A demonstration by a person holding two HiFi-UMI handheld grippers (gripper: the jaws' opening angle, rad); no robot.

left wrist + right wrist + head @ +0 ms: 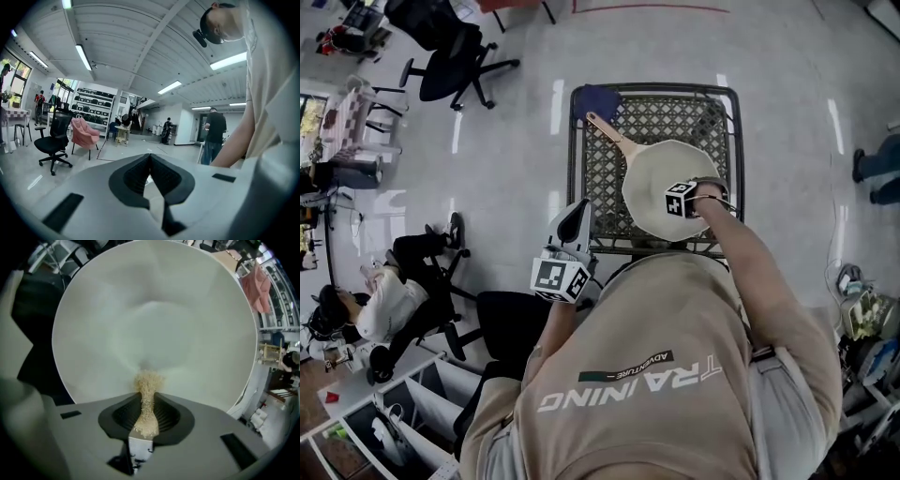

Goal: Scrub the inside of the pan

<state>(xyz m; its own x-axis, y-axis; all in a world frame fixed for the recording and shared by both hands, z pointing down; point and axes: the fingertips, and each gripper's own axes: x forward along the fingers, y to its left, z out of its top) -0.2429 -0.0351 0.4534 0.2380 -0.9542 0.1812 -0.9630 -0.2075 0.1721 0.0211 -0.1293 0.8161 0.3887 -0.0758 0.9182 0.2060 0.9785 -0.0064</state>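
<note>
A pan [654, 178] with a pale inside and a wooden handle [607, 132] lies on a metal mesh table [600, 187]. My right gripper [680, 200] hovers over the pan's near right part, its jaws hidden under the marker cube. In the right gripper view the pan's [154, 319] pale inside fills the picture. There my right gripper [147, 399] is shut on a tan fibrous scrubber [148, 383] whose tip touches the pan's inside. My left gripper [575, 217] is off the table near my body, pointing upward. Its jaws [150, 159] are shut with nothing in them.
A dark blue cloth [598, 100] lies at the table's far left corner. Black office chairs [450, 56] stand on the floor to the far left. A seated person [384, 300] is at the left, beside white shelving [412, 403].
</note>
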